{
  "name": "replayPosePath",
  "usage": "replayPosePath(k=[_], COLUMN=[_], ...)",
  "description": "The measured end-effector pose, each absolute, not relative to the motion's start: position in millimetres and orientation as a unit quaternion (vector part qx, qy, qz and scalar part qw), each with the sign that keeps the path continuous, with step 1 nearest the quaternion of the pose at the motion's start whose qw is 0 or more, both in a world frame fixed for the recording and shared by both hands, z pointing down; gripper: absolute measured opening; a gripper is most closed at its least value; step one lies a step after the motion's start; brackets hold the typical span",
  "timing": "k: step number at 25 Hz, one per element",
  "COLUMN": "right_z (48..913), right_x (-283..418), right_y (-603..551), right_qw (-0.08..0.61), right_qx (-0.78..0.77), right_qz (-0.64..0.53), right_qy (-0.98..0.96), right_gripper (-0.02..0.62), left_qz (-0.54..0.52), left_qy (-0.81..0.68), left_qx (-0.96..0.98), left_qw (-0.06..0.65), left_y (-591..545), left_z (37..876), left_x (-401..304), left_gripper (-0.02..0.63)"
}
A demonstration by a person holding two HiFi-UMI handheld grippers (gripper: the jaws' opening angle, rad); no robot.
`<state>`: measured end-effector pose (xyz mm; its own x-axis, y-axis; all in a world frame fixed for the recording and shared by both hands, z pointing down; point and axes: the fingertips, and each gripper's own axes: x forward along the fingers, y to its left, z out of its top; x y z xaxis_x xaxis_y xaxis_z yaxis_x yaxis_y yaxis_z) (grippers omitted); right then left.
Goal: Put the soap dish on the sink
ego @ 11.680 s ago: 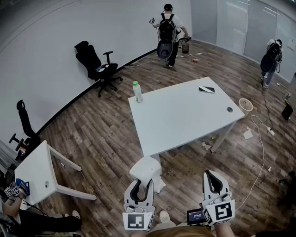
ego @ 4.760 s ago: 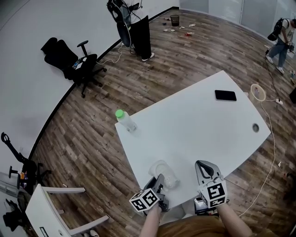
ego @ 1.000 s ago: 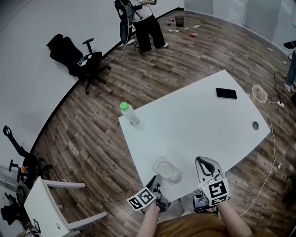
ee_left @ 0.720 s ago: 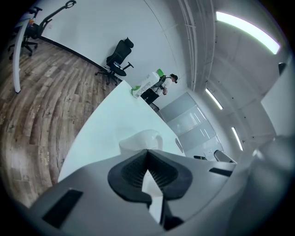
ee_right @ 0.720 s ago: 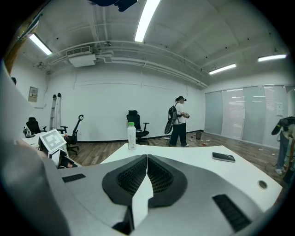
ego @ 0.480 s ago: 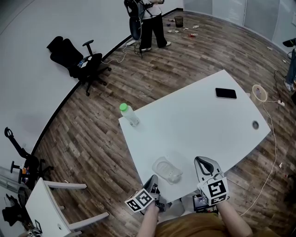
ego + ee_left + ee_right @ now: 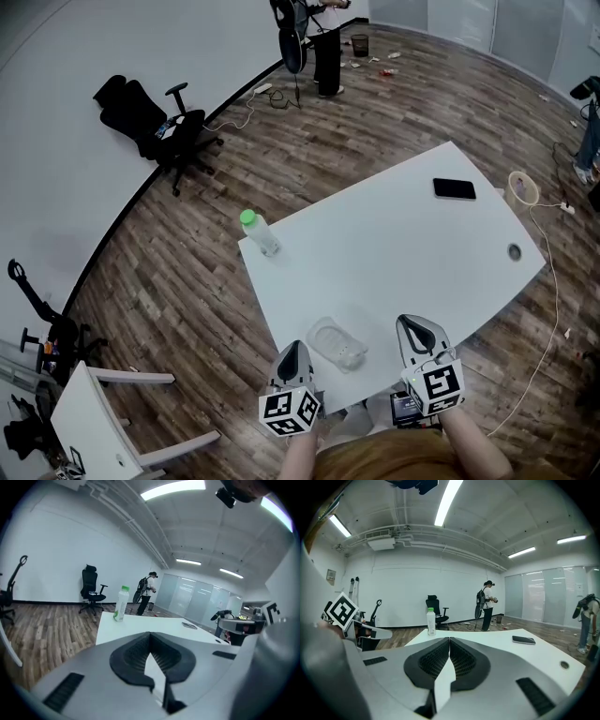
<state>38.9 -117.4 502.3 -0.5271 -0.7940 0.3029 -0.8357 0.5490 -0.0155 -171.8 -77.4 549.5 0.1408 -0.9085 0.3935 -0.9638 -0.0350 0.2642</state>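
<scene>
The soap dish point(image 7: 337, 344), a clear shallow plastic tray, lies on the white table point(image 7: 394, 244) near its front edge. My left gripper point(image 7: 292, 350) hangs just left of the dish, raised off the table, jaws shut with nothing between them. In the left gripper view the left gripper point(image 7: 150, 635) has its pads pressed together. My right gripper point(image 7: 413, 325) sits to the right of the dish, apart from it. In the right gripper view the right gripper point(image 7: 449, 640) is also shut and empty. The dish is hidden in both gripper views. No sink is in view.
A green-capped bottle point(image 7: 255, 232) stands at the table's far left corner. A black phone point(image 7: 454, 188) lies at its far right, near a cable hole point(image 7: 513, 251). A black office chair point(image 7: 155, 117) and a standing person point(image 7: 314, 37) are beyond the table.
My left gripper let its jaws close, rolled upright and lifted away from the dish's left side. The dish stays on the table. The right gripper has not moved.
</scene>
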Motion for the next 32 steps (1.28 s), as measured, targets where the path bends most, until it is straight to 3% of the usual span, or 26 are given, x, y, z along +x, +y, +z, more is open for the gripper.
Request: replayPosePath(k=[12, 26, 32], right_z=[490.6, 441.2, 398.6], right_x=[51.2, 65.2, 69.2], right_y=[-119.9, -122.9, -118.0], right_qw=[0.132, 0.077, 0.023], right_qx=[0.487, 0.503, 0.507], right_qz=[0.064, 0.029, -0.011], right_qy=[-0.861, -0.86, -0.861], right_gripper=[0.009, 0.009, 0.009], left_qz=[0.095, 0.074, 0.055], left_qy=[-0.65, -0.663, -0.674], left_qx=[0.739, 0.74, 0.735], left_qw=[0.15, 0.087, 0.055], left_y=[-89.7, -94.6, -88.5], left_z=[511.4, 453.4, 418.8], left_x=[-161.1, -154.9, -157.2], left_gripper=[0.006, 0.006, 0.006])
